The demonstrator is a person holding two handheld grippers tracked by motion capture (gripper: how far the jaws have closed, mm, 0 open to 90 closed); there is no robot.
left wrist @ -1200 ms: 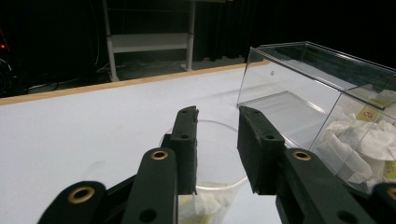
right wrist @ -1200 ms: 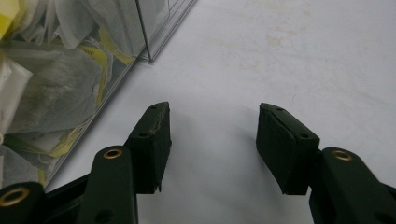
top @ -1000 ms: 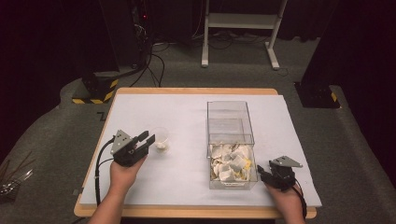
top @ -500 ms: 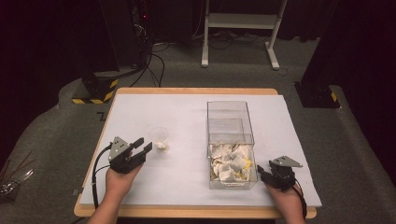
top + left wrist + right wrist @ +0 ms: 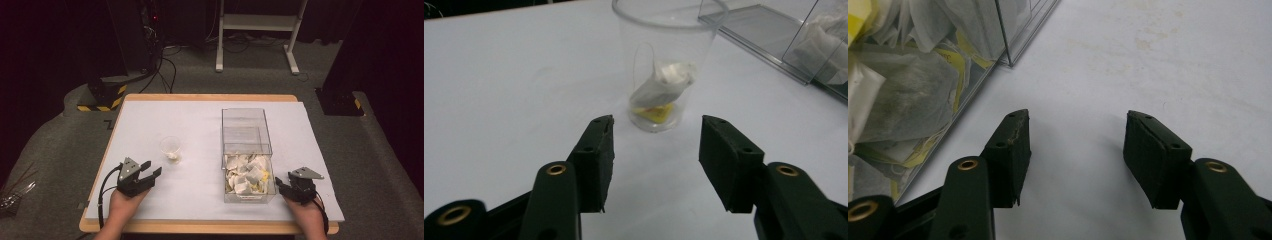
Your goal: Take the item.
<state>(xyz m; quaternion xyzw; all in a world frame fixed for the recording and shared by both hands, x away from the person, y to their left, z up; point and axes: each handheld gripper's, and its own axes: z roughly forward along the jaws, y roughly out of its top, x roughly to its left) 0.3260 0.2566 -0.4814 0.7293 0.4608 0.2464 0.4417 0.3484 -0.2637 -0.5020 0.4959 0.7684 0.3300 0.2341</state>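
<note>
Dark room behind, grey carpet underfoot, with a white-covered tabletop (image 5: 200,190) edged in wood.

Far left on the floor: a yellow-and-black striped block (image 5: 102,96), with black cables (image 5: 160,70) trailing beside it toward a white metal stand (image 5: 255,25) further back.

Near the left front edge of the tabletop: left tool (image 5: 147,172), held in a hand (image 5: 125,200), jaws spread apart and gripping nothing, tips aimed toward the middle of the surface. Seen along its own jaws (image 5: 654,150): released, pads apart, white surface bare between them.

Just ahead of that tool, apart from it: clear plastic cup (image 5: 170,148), standing upright. Inside (image 5: 664,65), a tea bag (image 5: 664,82) slumped at the bottom, with a yellow tag (image 5: 653,112) beneath it.

Right of centre: clear plastic drawer box (image 5: 246,132), its drawer (image 5: 250,175) pulled out toward the front edge and heaped with white tea bags (image 5: 247,172) and yellow tags.

Just beside the drawer's right wall: right tool (image 5: 280,184), held in the other hand (image 5: 305,212), jaws likewise open and empty. From its own camera (image 5: 1075,145): pads well parted over bare white surface, drawer wall and packed bags (image 5: 908,95) at the left.
</note>
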